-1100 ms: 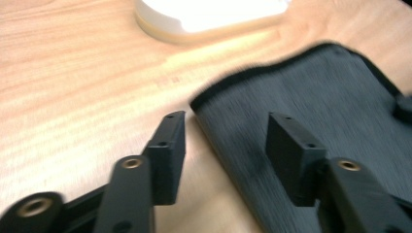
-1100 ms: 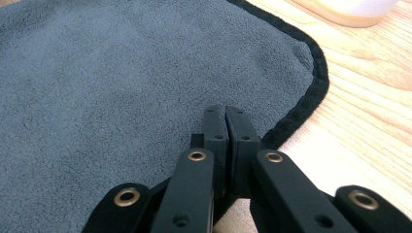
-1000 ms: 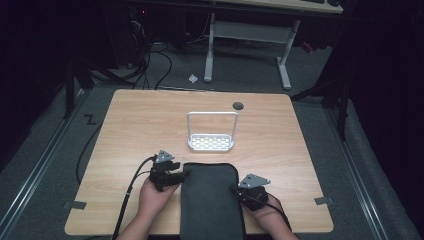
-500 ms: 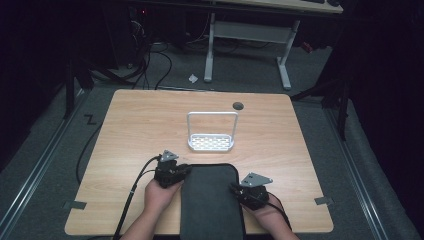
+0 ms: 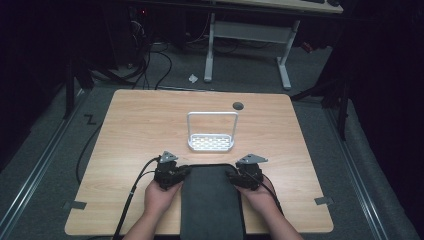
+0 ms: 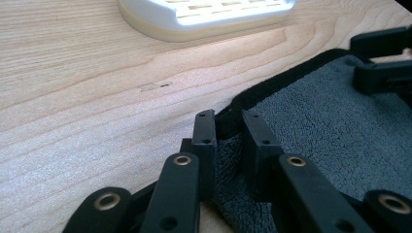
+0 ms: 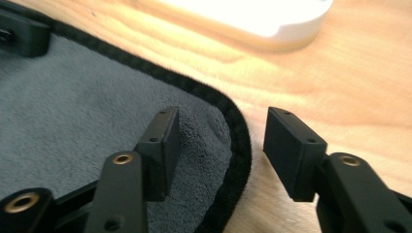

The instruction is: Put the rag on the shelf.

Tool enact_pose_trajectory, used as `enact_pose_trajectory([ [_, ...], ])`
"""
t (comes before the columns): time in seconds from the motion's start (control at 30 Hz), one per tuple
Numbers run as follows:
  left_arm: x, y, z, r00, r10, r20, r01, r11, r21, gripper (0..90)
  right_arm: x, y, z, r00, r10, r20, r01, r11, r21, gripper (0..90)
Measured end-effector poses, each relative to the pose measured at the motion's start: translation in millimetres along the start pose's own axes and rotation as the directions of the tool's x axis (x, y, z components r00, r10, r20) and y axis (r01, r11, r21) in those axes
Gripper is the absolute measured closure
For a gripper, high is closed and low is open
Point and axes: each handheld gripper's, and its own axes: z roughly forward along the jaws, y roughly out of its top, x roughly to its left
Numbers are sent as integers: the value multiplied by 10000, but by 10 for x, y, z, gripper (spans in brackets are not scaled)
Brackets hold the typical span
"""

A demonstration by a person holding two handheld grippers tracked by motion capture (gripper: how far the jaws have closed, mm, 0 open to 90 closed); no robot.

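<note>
Grippers at the 2 far corners of a grey towel point(image 5: 212, 205) on the wooden table point(image 5: 135, 125): left gripper point(image 6: 228, 127) pinches its corner, right gripper point(image 7: 221, 136) straddles its corner, jaws apart, probably to lift it evenly. White rack point(image 5: 211, 142) stands just beyond.

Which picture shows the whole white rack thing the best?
The high view: the white rack shows whole, upright handle and slotted base, on the table beyond the grey towel. The left gripper view and the right gripper view catch just its base edge.

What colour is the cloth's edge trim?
Black trim on the grey cloth; clearest in the right gripper view.
</note>
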Motion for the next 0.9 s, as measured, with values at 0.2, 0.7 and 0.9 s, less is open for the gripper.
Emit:
enact_pose_trajectory([
  [0.2,-5,0,-1,10000,24,-51,-24,10000,11,772,24,-2,16,9995,-270,-148,269,9996,-38,540],
  [0.7,-2,-1,0,10000,-21,-22,21,10000,-6,773,147,-40,-4,9971,-444,-612,439,9990,-103,794],
  [0.9,-13,-4,-13,9998,185,-107,-186,9998,-69,786,130,-13,-90,9976,-444,-537,406,9968,-686,801],
])
